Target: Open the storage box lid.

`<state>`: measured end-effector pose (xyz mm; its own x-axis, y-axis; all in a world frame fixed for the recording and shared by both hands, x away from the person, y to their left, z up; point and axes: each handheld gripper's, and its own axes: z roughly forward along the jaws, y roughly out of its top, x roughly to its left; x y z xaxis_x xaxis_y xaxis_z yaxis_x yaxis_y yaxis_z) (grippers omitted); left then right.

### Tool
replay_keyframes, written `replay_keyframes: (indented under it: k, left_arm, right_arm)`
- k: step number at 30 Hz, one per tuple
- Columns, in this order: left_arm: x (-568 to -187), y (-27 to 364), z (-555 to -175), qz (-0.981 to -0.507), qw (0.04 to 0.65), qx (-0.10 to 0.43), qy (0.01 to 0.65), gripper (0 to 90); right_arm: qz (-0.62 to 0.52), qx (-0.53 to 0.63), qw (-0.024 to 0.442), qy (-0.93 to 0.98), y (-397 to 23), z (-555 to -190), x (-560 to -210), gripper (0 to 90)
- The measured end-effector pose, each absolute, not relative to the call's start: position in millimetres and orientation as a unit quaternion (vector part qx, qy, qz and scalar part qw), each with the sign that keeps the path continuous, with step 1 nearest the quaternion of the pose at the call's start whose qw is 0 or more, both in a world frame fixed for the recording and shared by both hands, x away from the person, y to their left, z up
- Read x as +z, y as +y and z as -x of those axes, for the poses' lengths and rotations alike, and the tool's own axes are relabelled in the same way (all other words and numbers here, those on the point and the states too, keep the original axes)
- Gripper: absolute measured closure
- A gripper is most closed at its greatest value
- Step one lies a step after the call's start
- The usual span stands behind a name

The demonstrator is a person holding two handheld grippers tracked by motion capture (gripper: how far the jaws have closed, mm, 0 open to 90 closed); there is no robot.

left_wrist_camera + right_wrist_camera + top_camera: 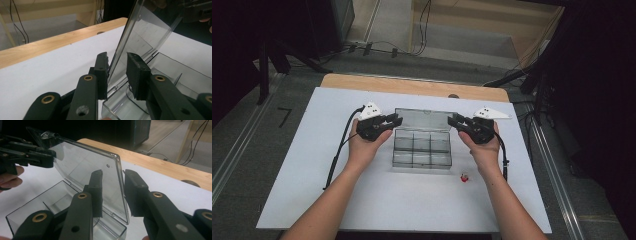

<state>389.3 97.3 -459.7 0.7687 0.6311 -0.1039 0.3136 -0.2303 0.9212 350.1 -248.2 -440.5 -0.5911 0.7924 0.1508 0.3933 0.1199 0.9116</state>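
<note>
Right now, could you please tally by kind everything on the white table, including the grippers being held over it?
Clear plastic compartment box, lid raised: 1
Small red item on the table near the right hand: 1
Black grippers: 2, the left gripper and the right gripper
Total: 4

Clear compartment box (422,150), lid (422,119) raised upright

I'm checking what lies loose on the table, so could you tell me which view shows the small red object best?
The high view: the small red object lies on the white table, just off the clear box near the right hand. The gripper views look at the box's raised lid instead.
</note>
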Motion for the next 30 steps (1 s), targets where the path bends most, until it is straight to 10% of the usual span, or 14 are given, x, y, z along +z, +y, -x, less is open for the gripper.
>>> replay_keyframes:
  k: [30]
  left_arm:
    - [-475.6,102.9,-407.9,-0.763,0.547,0.128,0.320,80.3]
  right_arm:
    - [-0.440,0.511,0.166,0.719,-248.0,-379.2,-463.2,67.6]
